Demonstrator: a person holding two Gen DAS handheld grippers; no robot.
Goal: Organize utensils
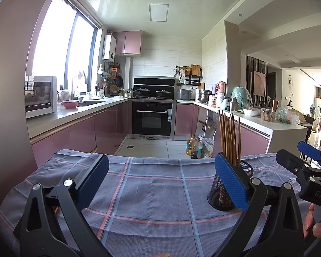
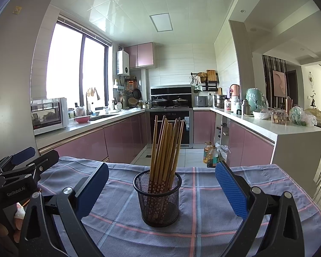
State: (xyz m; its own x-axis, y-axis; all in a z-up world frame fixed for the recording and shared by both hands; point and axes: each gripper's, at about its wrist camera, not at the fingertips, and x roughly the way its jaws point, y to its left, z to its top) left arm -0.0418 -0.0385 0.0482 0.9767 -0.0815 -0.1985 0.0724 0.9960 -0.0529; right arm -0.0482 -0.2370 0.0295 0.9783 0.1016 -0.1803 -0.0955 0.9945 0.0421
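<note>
A black mesh cup (image 2: 158,199) full of wooden chopsticks (image 2: 165,147) stands upright on the checked cloth (image 2: 203,224) covering the tabletop. Both the left tongs (image 1: 160,182) and right tongs (image 2: 161,190) gape wide, holding nothing, the cup between the right pair's pads.

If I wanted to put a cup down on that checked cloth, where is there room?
The checked cloth is bare left of the mesh holder with its chopsticks, and to its right up to the cloth's edge. Only the holder's own spot is taken.
</note>
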